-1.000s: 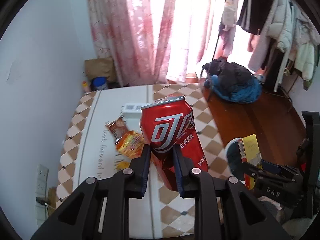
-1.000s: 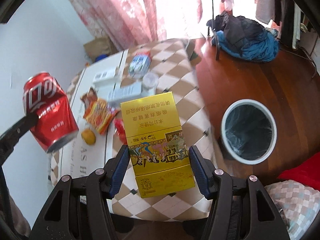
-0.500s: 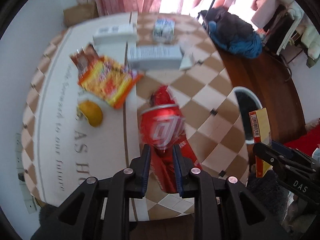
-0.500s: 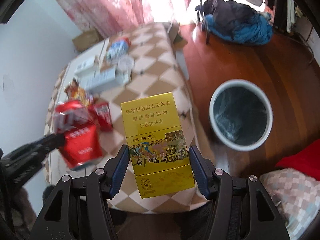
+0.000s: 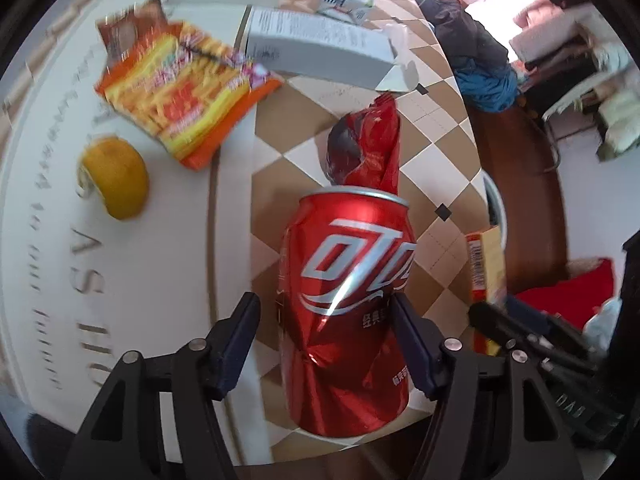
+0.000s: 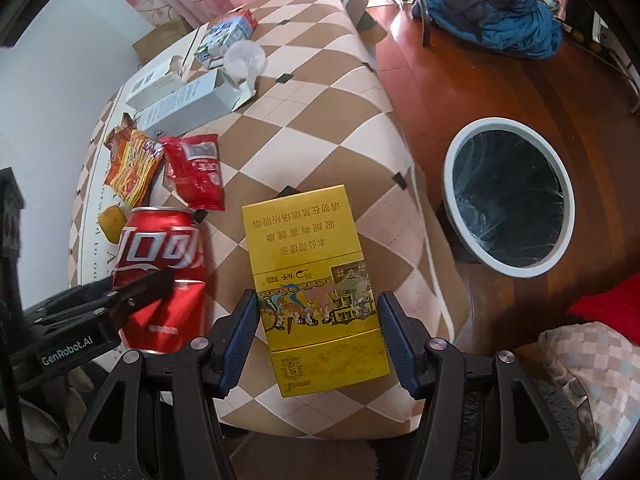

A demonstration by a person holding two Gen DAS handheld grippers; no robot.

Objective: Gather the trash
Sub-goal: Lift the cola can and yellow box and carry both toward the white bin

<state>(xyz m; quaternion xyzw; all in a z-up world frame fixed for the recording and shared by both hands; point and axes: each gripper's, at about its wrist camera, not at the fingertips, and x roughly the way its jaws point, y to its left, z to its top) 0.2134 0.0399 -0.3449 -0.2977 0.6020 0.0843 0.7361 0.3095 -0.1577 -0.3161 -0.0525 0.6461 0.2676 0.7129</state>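
Observation:
My left gripper (image 5: pixel 326 312) has its fingers spread apart on either side of a dented red cola can (image 5: pixel 348 312); a gap shows beside the left finger. The can also shows in the right wrist view (image 6: pixel 160 276), near the table's front edge. My right gripper (image 6: pixel 316 316) is shut on a yellow cigarette carton (image 6: pixel 316 280), held over the table's front. A white bin with a dark liner (image 6: pixel 508 196) stands on the wooden floor to the right of the table.
On the checkered table (image 6: pixel 320 92) lie a red wrapper (image 6: pixel 196 168), an orange snack bag (image 6: pixel 134 164), an orange peel (image 5: pixel 116 176), grey and white boxes (image 6: pixel 188 104), a milk carton (image 6: pixel 224 36) and a plastic cup (image 6: pixel 244 60). Clothes (image 6: pixel 492 12) lie on the floor.
My left gripper's fingers have spread apart around the can, which was pinched tightly before. The left gripper has tilted down toward the table. My right gripper still holds the carton.

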